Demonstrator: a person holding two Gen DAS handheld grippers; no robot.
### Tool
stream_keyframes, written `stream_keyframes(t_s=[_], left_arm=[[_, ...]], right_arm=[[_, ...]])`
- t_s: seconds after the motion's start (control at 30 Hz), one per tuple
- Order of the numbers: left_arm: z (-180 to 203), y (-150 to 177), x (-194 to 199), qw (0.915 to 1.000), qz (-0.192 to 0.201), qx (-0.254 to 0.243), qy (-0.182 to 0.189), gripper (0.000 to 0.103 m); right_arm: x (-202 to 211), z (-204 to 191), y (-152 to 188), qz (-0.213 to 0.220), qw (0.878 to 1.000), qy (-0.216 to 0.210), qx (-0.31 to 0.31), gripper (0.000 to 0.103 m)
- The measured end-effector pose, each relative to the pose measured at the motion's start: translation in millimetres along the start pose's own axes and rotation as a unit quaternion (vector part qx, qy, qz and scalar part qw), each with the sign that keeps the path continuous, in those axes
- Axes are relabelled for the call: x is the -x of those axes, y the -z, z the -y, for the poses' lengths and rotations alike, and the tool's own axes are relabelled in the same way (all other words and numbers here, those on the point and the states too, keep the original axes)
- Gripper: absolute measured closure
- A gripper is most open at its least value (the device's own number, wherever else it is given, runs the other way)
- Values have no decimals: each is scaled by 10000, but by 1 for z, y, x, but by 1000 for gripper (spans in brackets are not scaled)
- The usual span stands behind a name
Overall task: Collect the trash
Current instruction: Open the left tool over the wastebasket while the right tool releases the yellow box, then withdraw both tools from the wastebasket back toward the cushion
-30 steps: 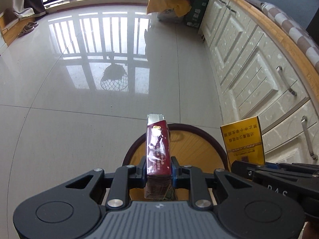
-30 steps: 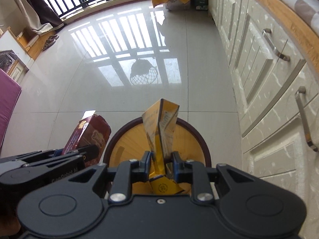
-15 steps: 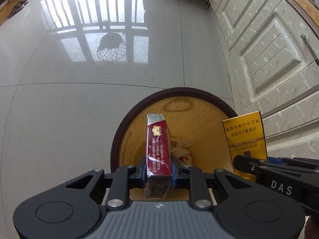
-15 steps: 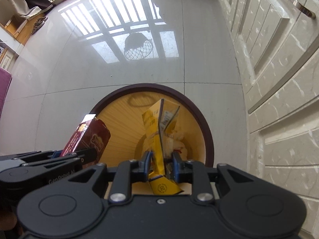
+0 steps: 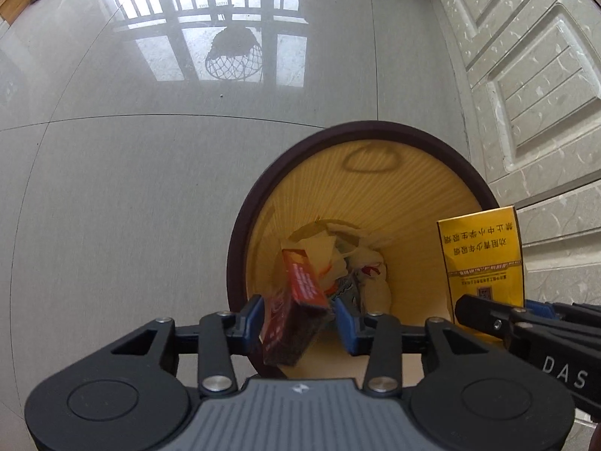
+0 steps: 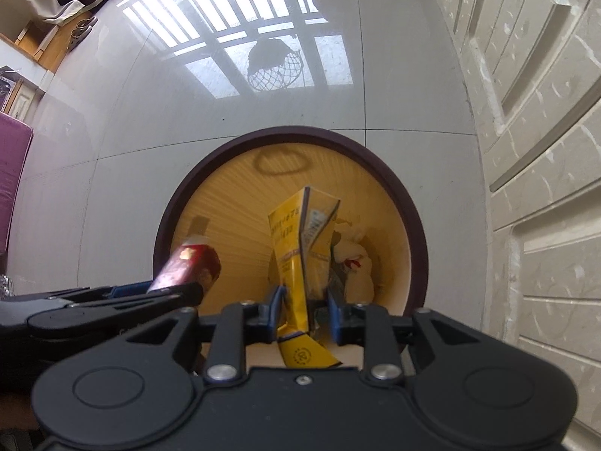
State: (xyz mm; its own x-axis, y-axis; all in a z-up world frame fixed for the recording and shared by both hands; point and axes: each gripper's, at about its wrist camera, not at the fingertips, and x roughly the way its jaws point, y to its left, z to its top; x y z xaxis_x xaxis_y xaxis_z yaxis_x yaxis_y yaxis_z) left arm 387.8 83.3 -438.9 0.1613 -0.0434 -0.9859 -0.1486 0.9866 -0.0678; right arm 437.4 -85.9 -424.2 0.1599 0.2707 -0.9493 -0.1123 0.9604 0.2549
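Observation:
A round bin [image 5: 240, 244] with a dark rim and yellow inside stands on the floor, with crumpled paper [image 5: 349, 248] at its bottom. Over it, my left gripper [image 5: 300, 319] points straight down and its jaws are opening. The red cigarette box [image 5: 300, 297] leans tilted between them, clear of the right pad. My right gripper [image 6: 306, 314] hangs over the same bin [image 6: 165, 225], and its jaws begin opening while the pads still touch a crushed yellow box [image 6: 296, 259]. The yellow box [image 5: 480, 255] also shows at the right of the left wrist view, and the red box [image 6: 188, 267] at the left of the right wrist view.
White panelled cabinet doors [image 5: 526, 75] run close along the bin's right side. Glossy grey floor tiles [image 5: 112, 188] spread to the left and beyond. A purple cushion edge [image 6: 11, 173] lies at far left, and sandals [image 6: 80, 28] rest by the far window.
Both grippers sank toward the bin and tipped further down, so its inside now fills the view. The left jaws spread and the red box tilted loose. The yellow box kept its place.

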Motion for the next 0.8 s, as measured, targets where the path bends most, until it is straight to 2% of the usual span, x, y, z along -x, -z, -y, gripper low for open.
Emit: stream_keyframes(t_s=[0.07, 0.17, 0.3, 0.5, 0.63, 0.7, 0.8], left_arm=[[1, 0, 0, 10000, 10, -25, -13, 47], [1, 1, 0, 10000, 20, -77, -20, 42], [1, 2, -1, 9999, -7, -126, -42, 40], [2, 4, -1, 9998, -27, -173, -49, 39], [1, 6, 1, 9998, -2, -179, -41, 31], [2, 7, 2, 9998, 14, -201, -55, 29], [2, 10, 5, 9998, 45, -198, -76, 23]], right_arm=[[-4, 0, 1, -23, 10000, -24, 80, 73], [-8, 0, 3, -48, 9995, 69, 296, 70], [-9, 2, 5, -93, 9988, 192, 439, 59], [-7, 10, 8, -102, 9984, 350, 439, 53], [-5, 13, 10, -92, 9978, 443, 482, 48], [-3, 14, 11, -60, 9977, 438, 517, 41], [0, 15, 13, -6, 9975, 485, 518, 36]])
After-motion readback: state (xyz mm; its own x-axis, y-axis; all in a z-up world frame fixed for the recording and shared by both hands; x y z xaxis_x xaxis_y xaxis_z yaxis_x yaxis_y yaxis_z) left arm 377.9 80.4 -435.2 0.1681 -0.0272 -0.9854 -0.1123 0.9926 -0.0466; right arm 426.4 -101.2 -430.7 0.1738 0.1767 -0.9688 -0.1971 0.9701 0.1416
